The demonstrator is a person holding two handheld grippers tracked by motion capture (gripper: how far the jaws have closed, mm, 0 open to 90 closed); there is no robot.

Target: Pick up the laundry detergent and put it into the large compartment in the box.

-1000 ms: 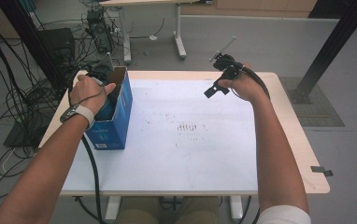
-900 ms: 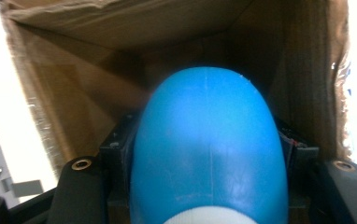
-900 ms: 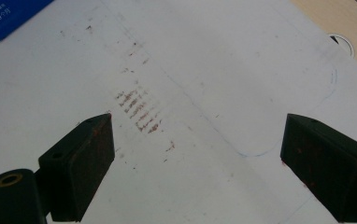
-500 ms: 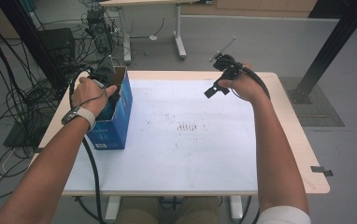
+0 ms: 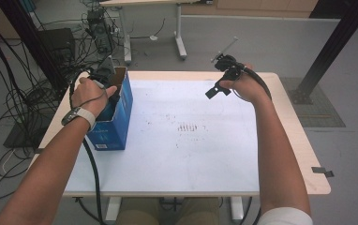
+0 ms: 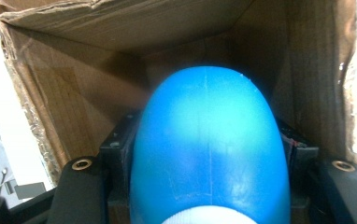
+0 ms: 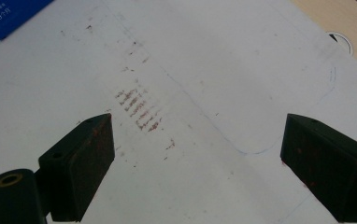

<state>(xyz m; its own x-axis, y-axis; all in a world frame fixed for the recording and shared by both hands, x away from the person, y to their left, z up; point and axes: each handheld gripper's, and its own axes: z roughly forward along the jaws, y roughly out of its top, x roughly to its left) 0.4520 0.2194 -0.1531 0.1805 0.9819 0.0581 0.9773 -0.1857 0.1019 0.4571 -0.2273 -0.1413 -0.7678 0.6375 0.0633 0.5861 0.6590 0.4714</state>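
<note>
From where I sit, very little lettering comes through. The clearest bit is on the blue cardboard box (image 7: 9,16), whose corner shows in the right gripper view — white print reading "5.0", followed by a couple of small characters I cannot make out, with a line of finer white print above it, too small to read. In the high view the same blue box (image 5: 114,126) carries a pale line of white print low on its side wall — blurred, so I can't read it. The white sheet on the table (image 7: 223,65) bears only reddish smudges and thin pen lines, no words.
</note>
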